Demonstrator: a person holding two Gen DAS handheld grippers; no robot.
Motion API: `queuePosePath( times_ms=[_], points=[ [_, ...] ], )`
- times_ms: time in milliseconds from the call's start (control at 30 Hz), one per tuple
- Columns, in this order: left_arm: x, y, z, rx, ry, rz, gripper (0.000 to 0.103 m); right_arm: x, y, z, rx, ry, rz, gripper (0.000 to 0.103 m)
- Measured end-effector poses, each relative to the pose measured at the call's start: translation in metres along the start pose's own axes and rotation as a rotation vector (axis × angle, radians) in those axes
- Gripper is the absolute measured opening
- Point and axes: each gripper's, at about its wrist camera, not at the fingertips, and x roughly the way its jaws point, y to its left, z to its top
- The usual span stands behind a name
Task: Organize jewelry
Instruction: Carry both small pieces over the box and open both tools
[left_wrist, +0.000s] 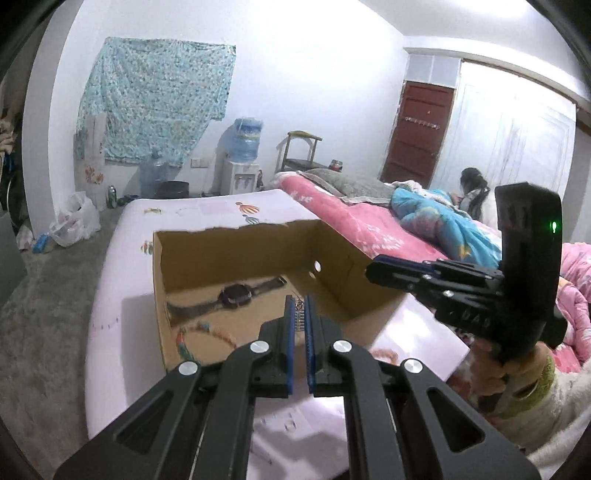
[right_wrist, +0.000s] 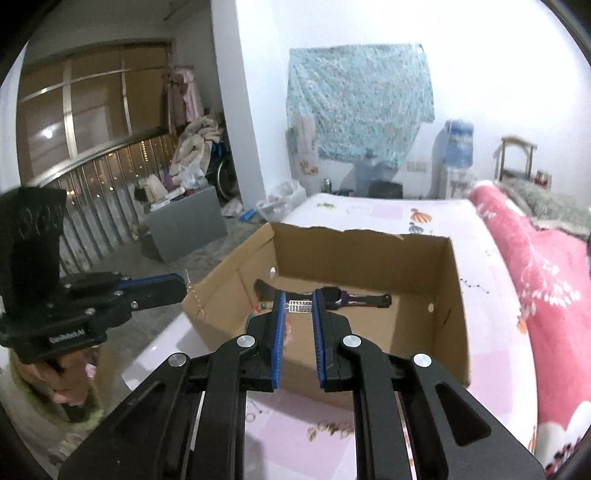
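Two tools over one cardboard box (right_wrist: 369, 258) on the bed (right_wrist: 491, 295).
Left tool (left_wrist: 300, 306): pressed together on a thin silver chain (left_wrist: 300, 317), hanging above the box's near corner.
Right tool (right_wrist: 298, 306): pinching a small silver bar pendant (right_wrist: 300, 306) over the box interior.
Already inside: wristwatch (left_wrist: 234, 295), beaded necklace (left_wrist: 207, 332).
Risks: the fine chain may slip from the pads, or snag the torn rim and fall outside (likely if released too near the wall); dropped pieces could tangle with the beads.
Surroundings: more jewelry (right_wrist: 328, 430) lies on the sheet before the box; pink quilt (right_wrist: 546, 280) alongside.
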Motion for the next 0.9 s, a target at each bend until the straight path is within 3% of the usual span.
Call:
queuePosePath(
  times_ms=[133,333,500,767,900],
  points=[
    [0.034,0.014,0.025,-0.061,0.071,-0.047,0.005,0.028,-0.031,0.018,0.081,0.102,0.031,0.012],
    [0.1,0.028,0.037,-0.091,0.206,-0.033,0.005,0.078,-0.059,0.021,0.161,0.284,0.075,0.012],
    [0.148,0.038,0.039,-0.133,0.308,-0.038,0.005,0.107,-0.073,0.018,0.191,0.374,0.07,0.012],
    [0.187,0.045,0.041,-0.168,0.399,-0.01,0.005,0.115,-0.091,0.022,0.211,0.378,0.048,0.023],
    [0.19,0.046,0.041,-0.169,0.419,0.007,0.009,0.11,-0.092,0.027,0.192,0.343,0.034,0.034]
  ],
)
